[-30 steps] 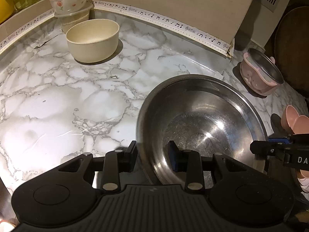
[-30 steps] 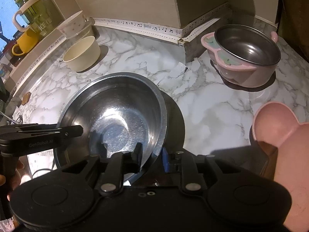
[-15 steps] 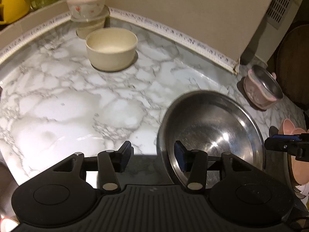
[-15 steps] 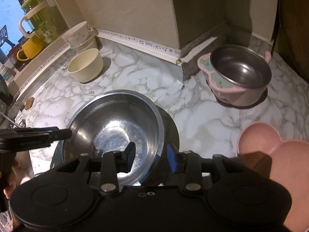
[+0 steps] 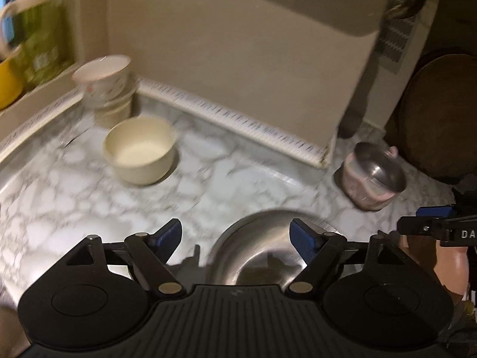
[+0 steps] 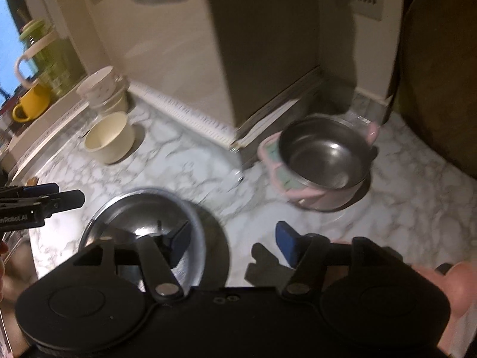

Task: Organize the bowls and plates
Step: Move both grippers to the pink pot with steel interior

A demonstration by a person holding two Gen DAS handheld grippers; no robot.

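Observation:
The large steel bowl (image 5: 262,253) (image 6: 140,217) rests on the marble counter (image 5: 74,208), low in both views. My left gripper (image 5: 235,235) hangs above its left rim, jaws opening, pads clear of the metal. My right gripper (image 6: 232,240) hangs above its right rim, jaws opening too, with only counter between the fingers. Each gripper shows in the other's view: the right gripper (image 5: 426,223), the left gripper (image 6: 44,201). A cream bowl (image 5: 140,149) (image 6: 108,137) stands further back. Behind it is a stack of bowls (image 5: 104,89) (image 6: 101,92). A pink bowl with a steel liner (image 5: 372,176) (image 6: 325,161) stands at the right.
A pink plate (image 5: 447,265) lies at the right edge near the right gripper. A green jug (image 6: 44,56) and a yellow mug (image 6: 32,104) stand on the ledge at the left. A round wooden board (image 5: 441,113) leans at the far right. A wall corner juts out between the bowls.
Both grippers were shut on the steel bowl's rim. They have let go, opened wide and risen. The bowl stays on the counter, lower in both views.

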